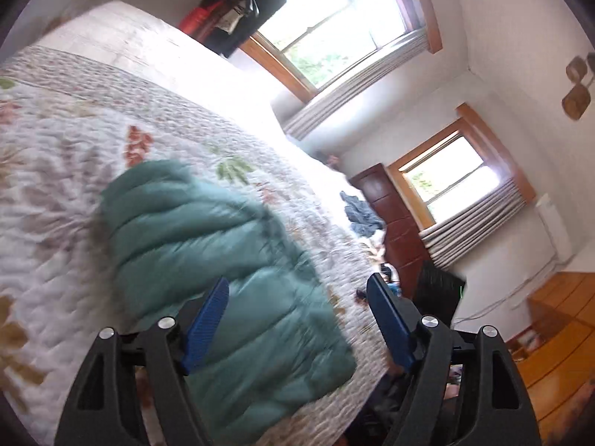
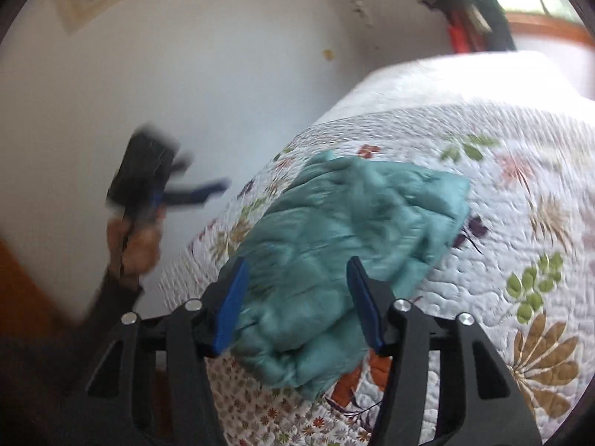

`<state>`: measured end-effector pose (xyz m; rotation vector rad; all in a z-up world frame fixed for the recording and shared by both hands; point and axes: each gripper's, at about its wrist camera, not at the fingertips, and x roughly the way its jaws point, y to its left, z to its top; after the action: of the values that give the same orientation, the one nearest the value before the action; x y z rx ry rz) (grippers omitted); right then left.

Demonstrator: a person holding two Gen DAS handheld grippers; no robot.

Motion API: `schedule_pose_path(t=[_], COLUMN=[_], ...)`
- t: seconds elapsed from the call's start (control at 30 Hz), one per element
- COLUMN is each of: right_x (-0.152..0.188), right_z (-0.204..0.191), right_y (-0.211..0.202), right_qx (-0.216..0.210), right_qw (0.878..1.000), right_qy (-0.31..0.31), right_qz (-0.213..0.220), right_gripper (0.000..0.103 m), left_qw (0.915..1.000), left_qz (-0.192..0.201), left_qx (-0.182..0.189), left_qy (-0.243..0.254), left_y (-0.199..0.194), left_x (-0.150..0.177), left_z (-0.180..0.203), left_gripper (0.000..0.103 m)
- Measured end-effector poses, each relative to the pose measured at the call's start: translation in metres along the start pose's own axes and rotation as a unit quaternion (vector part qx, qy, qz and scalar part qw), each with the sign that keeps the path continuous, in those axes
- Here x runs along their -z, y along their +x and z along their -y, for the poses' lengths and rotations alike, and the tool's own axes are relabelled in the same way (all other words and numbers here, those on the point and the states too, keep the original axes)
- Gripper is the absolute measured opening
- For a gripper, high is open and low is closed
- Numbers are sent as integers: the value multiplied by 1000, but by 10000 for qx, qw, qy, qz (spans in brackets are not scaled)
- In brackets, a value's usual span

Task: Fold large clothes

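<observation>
1. The landmark is the teal puffer jacket [image 1: 223, 275], which lies folded into a thick bundle on the floral quilt [image 1: 67, 171] of a bed, near the bed's edge.
2. In the left wrist view the left gripper [image 1: 297, 293] hangs above the near part of the jacket with its blue fingers [image 1: 208, 319] spread wide; nothing is between them and they touch no cloth.
3. Right of the jacket in that view, at the far edge of the quilt, sits a small blue-grey crumpled garment [image 1: 360, 213]; beyond it stand a dark wooden dresser [image 1: 394, 223] and two windows [image 1: 334, 18].
4. Behind the jacket, at the top of the left view, dark and red clothes hang on a rack [image 1: 238, 3]; the blur hides their detail.
5. In the right wrist view, left of the jacket [image 2: 346, 238], a hand [image 2: 135, 245] in a dark sleeve holds the left gripper [image 2: 197, 191] up in front of the white wall, clear of the bed. It is heavily smeared, so its opening cannot be read from here.
6. The right gripper [image 2: 297, 290] hovers over the jacket's near end, jaws wide apart and empty; whether its fingers [image 2: 232, 308] brush the fabric I cannot tell.
7. Both views are motion-blurred, and the jacket's sleeves and collar cannot be made out.
</observation>
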<state>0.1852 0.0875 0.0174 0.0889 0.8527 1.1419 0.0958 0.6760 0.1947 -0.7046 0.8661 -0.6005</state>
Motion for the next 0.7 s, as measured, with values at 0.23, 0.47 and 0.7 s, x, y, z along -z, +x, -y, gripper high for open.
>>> schedule_pose_path(t=[0.23,0.47,0.7], right_x=[35,66,59], right_z=[-35,-22,-11], right_y=[48,77,84], right_qx=[859,1147,906], right_qw=[9903,9865,9899], right_qy=[-906,-872,-485], right_qz=[-605,-780,-981], right_gripper=[38,38,40], left_qw=[9882,9828,9775], left_qz=[-976,-1283,-1308], left_qx=[-1035,-1278,-1640], left_qy=[-564,-359,-230], left_y=[102,124,123], left_x=[-33,-16,-18], left_z=[-74,-88,-75], left_gripper=[61,57,61])
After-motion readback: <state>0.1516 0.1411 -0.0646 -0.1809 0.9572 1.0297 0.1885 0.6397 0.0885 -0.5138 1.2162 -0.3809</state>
